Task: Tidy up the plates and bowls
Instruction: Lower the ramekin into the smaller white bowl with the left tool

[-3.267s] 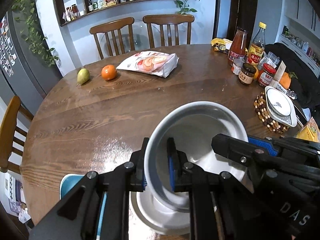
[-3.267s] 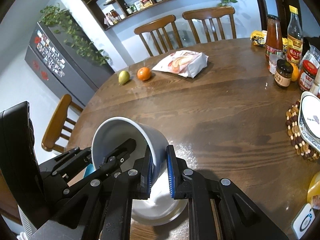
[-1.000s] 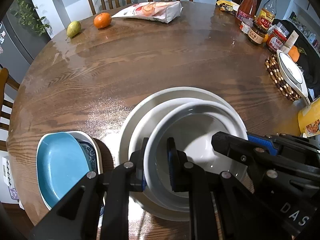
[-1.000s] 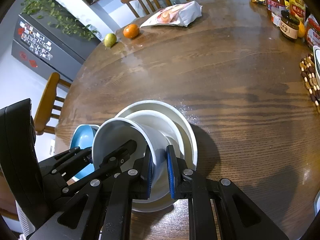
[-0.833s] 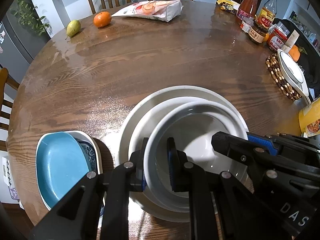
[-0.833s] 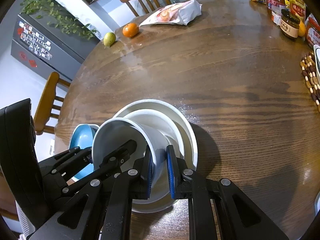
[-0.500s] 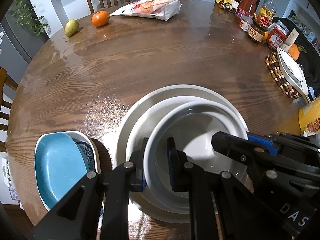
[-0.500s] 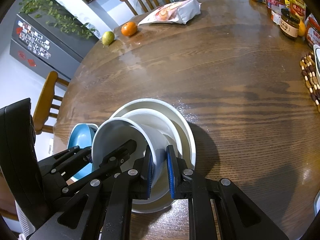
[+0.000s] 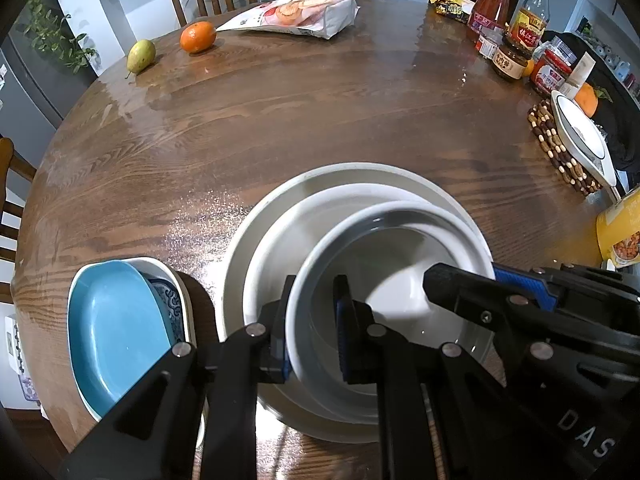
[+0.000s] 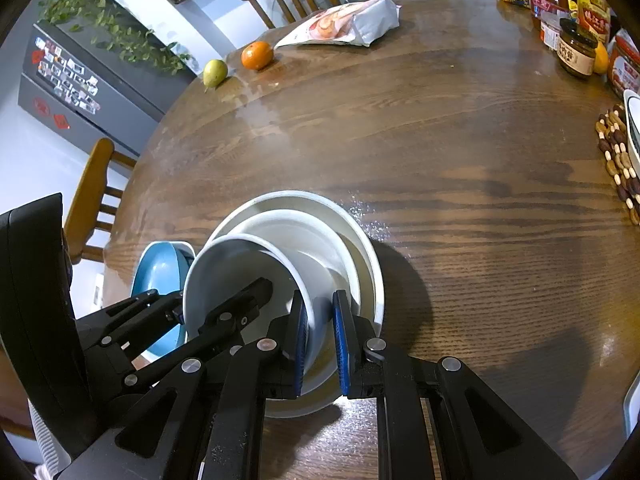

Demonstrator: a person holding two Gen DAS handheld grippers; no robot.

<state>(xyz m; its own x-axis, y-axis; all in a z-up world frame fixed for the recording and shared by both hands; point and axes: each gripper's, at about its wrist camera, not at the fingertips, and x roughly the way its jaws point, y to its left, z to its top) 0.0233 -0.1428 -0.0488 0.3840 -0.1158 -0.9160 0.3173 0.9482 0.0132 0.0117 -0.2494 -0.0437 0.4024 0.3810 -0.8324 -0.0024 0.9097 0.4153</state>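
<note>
A white bowl [image 9: 392, 264] [image 10: 240, 268] is held between both grippers over a stack of two larger white dishes [image 9: 280, 216] [image 10: 320, 220] near the table's front edge. My left gripper [image 9: 310, 320] is shut on the bowl's left rim. My right gripper [image 10: 320, 328] is shut on its right rim. The bowl sits inside the upper dish, tilted; whether it rests on the dish I cannot tell. A blue dish [image 9: 112, 328] [image 10: 160, 268] lies in a blue-patterned white one, just left of the stack.
The round wooden table [image 9: 320, 112] carries a pear [image 9: 140, 56], an orange [image 9: 197, 36] and a snack bag [image 9: 296, 16] at the back. Jars and bottles [image 9: 516, 40] stand at the right, with a white dish on a beaded trivet [image 9: 560, 148]. Chairs ring the table.
Three seconds ago the bowl hung higher with the view level; the grippers have since tipped down over the stack. Over the last second nothing visibly moved.
</note>
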